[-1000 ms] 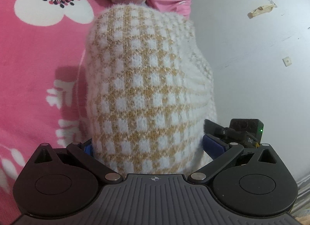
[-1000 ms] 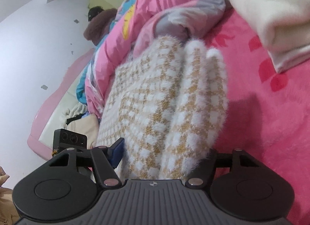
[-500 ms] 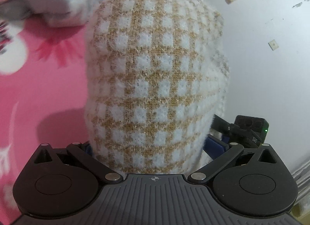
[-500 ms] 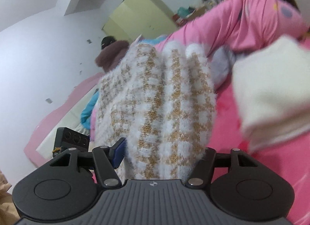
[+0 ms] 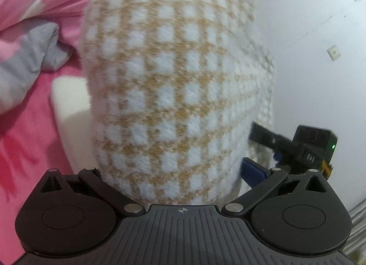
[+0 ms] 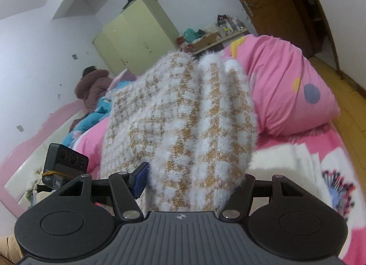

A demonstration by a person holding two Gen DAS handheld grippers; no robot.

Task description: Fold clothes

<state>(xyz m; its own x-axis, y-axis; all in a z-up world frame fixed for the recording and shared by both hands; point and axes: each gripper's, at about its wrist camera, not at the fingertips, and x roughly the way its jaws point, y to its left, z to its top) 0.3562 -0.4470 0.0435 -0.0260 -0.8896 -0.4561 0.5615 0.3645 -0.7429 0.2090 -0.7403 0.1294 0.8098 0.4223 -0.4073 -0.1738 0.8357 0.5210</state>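
Both grippers (image 5: 173, 171) around sweater (image 5: 173, 77)

Sweater (image 5: 176, 96): a folded bundle between the jaws of both grippers, off the bed.
Left gripper (image 5: 169, 173): at one end of the bundle.
Right gripper (image 6: 194, 180): at the other end, beside the left.
Bed (image 6: 338, 166): beneath and behind the bundle.
Folded stack (image 6: 286, 157): on the bed, right of the sweater in the right wrist view.
Quilt (image 6: 286, 82): heaped behind the stack.
Wardrobe (image 6: 137, 36): against the far wall, beyond the bed.
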